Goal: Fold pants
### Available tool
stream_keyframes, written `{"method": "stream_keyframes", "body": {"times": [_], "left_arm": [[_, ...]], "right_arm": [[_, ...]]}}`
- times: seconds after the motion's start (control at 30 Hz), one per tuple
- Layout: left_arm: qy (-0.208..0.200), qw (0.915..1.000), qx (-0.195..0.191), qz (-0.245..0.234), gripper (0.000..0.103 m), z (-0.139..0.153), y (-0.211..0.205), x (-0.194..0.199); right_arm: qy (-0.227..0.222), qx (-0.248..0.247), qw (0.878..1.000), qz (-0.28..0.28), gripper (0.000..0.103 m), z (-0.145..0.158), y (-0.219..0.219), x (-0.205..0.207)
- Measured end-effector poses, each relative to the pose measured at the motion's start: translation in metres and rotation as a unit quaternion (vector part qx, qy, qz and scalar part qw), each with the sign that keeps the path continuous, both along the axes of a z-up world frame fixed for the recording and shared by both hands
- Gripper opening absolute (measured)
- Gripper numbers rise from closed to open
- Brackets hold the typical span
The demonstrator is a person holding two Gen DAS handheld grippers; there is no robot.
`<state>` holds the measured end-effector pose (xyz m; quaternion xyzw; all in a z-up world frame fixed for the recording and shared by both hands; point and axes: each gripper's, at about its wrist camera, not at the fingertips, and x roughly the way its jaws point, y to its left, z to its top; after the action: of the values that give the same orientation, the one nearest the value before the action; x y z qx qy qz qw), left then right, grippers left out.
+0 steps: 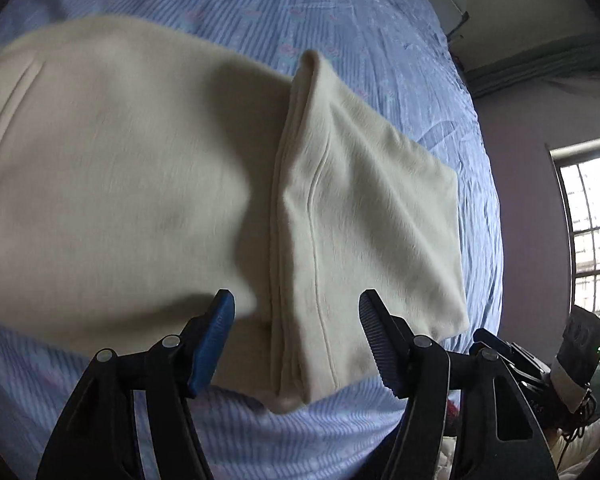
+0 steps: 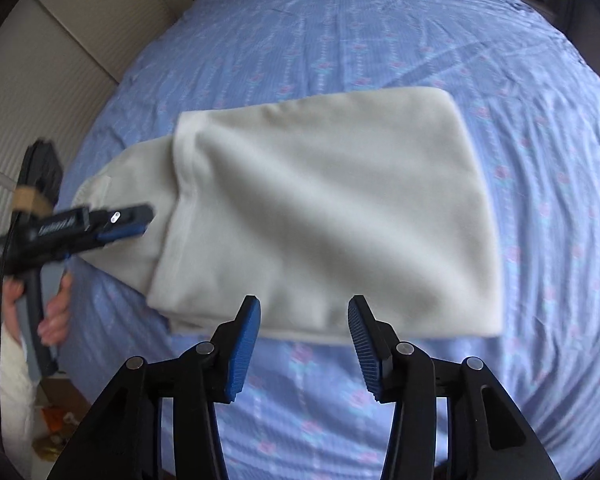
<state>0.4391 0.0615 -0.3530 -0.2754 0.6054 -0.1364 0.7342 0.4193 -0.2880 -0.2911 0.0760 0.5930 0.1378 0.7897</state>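
Your left claw (image 1: 296,344) stands wide over the near edge of the cream pants (image 1: 140,184), whose folded-over end lies on top, all resting on the blue patterned bedsheet (image 1: 300,12). Through the right wrist camera, your right claw (image 2: 305,346) gapes wide and holds nothing just short of the folded pants (image 2: 320,216), while the left claw (image 2: 140,220) reaches in over their far-left end.

Lighting: your daylight enters by the window (image 1: 592,248), glaring; pants (image 2: 320,216) motion-blurred; fisheye edges bent, corners dark.

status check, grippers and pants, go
Left gripper open, empty, over the fold edge. Right gripper open, empty, clear of cloth. Cream pants folded over on blue bedsheet. Nothing in the way.
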Motion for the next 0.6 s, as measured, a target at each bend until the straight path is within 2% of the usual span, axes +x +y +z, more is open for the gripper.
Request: {"method": "stream_keyframes", "body": {"times": [0.1, 0.23, 0.3, 0.37, 0.4, 0.5, 0.53, 0.6], "left_arm": [[0.034, 0.9988, -0.026, 0.025, 0.063, -0.016, -0.008, -0.018], [0.067, 0.997, -0.013, 0.038, 0.063, -0.033, -0.025, -0.025], [0.075, 0.9963, 0.003, 0.043, 0.058, -0.033, -0.029, -0.024], [0.088, 0.9954, 0.01, 0.036, 0.023, -0.029, -0.036, -0.02], [0.084, 0.9958, -0.001, 0.035, 0.018, -0.024, -0.039, -0.021], [0.028, 0.9976, -0.054, 0.032, 0.017, 0.013, -0.035, -0.034], [0.014, 0.9981, -0.051, 0.032, 0.017, 0.023, -0.034, -0.039], [0.019, 0.9994, -0.015, 0.025, 0.017, 0.024, -0.033, -0.046]], "right_arm": [[0.009, -0.024, 0.999, -0.019, 0.051, -0.004, -0.019, -0.01], [0.021, -0.035, 0.999, -0.029, 0.051, -0.015, -0.029, -0.019], [0.018, -0.04, 0.998, -0.033, 0.051, -0.017, -0.031, -0.019], [0.016, -0.04, 0.998, -0.039, 0.051, -0.017, -0.038, -0.021], [0.015, -0.041, 0.998, -0.04, 0.051, -0.017, -0.041, -0.021], [0.012, -0.041, 0.998, -0.042, 0.051, -0.014, -0.046, -0.025], [0.009, -0.039, 0.998, -0.041, 0.051, -0.013, -0.048, -0.027], [0.002, -0.041, 0.998, -0.039, 0.051, -0.01, -0.049, -0.027]]}}
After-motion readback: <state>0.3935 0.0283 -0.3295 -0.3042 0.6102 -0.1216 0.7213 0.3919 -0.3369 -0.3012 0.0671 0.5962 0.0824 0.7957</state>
